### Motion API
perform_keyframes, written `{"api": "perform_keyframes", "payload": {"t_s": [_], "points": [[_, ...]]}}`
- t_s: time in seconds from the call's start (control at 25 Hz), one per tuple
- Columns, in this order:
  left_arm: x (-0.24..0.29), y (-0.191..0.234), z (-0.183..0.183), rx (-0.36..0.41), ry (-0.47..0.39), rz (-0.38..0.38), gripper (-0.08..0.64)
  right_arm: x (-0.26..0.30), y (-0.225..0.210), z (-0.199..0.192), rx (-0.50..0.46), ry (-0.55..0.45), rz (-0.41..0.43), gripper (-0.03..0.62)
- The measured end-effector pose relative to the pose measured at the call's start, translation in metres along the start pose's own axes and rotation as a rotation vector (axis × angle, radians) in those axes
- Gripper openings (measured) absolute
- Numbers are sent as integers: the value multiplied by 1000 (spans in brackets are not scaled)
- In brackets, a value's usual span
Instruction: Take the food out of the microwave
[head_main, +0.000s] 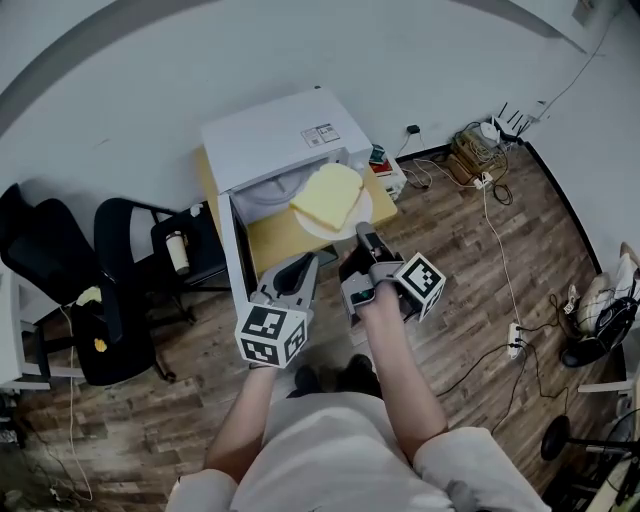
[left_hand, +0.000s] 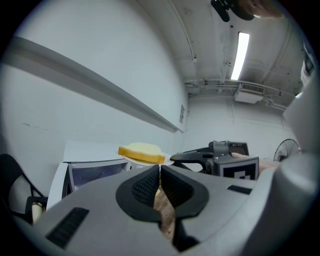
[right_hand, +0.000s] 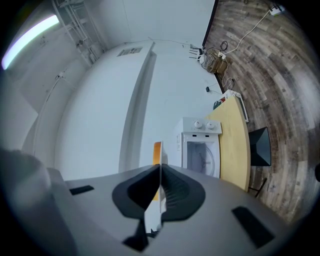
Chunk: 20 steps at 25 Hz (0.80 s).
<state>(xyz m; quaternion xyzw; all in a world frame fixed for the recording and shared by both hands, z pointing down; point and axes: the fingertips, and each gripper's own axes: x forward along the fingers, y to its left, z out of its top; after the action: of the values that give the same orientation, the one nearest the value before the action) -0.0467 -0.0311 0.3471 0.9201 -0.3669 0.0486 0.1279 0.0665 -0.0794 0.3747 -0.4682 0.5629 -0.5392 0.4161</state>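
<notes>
A slice of yellow bread (head_main: 328, 192) lies on a white plate (head_main: 352, 218), held in the air just in front of the white microwave (head_main: 285, 135). The microwave's door (head_main: 237, 262) stands open to the left. My right gripper (head_main: 362, 233) is shut on the plate's near rim; in the right gripper view the plate (right_hand: 161, 156) runs edge-on between the shut jaws (right_hand: 160, 168). My left gripper (head_main: 305, 263) hangs beside it, lower left of the plate, shut on nothing (left_hand: 159, 170). From there the bread (left_hand: 142, 151) and the right gripper (left_hand: 215, 156) show ahead.
The microwave stands on a yellow table (head_main: 285, 240). Black chairs (head_main: 125, 265) stand to the left, one bearing a cup (head_main: 178, 251). Cables and a power strip (head_main: 515, 335) trail over the wooden floor at right, with a fan (head_main: 595, 325) by the edge.
</notes>
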Motion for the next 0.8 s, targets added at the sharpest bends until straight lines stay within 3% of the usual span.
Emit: {"api": "perform_keyframes", "payload": {"t_s": [0.8], "points": [[-22, -18, 21, 6, -48, 76, 14, -33, 31, -9, 15, 25, 62, 9]]}}
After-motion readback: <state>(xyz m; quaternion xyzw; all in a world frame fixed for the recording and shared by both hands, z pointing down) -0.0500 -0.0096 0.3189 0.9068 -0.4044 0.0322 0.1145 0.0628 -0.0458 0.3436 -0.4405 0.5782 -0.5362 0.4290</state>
